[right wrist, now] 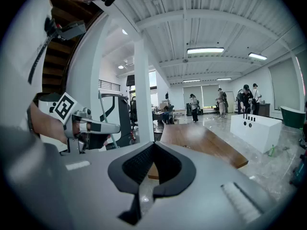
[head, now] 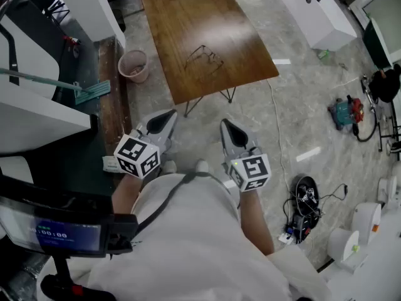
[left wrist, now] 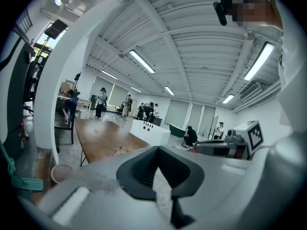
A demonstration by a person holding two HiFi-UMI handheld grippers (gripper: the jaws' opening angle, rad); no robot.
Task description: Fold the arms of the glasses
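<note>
A pair of thin wire-framed glasses point(head: 204, 59) lies with its arms spread on the brown wooden table point(head: 188, 17), well ahead of me. The glasses point(left wrist: 120, 150) show small and far off in the left gripper view. My left gripper point(head: 168, 119) and right gripper point(head: 227, 127) are held close to my body over the floor, short of the table's near edge. Both have their jaws together with nothing between them. The table point(right wrist: 201, 143) fills the middle distance in the right gripper view; I cannot pick out the glasses there.
A pink bin point(head: 133, 66) stands on the floor left of the table. A white counter point(head: 313, 8) is at the far right. Cables and tools point(head: 304, 205) lie on the floor to my right. White cabinets point(head: 37, 115) and a mop point(head: 56, 83) are on my left.
</note>
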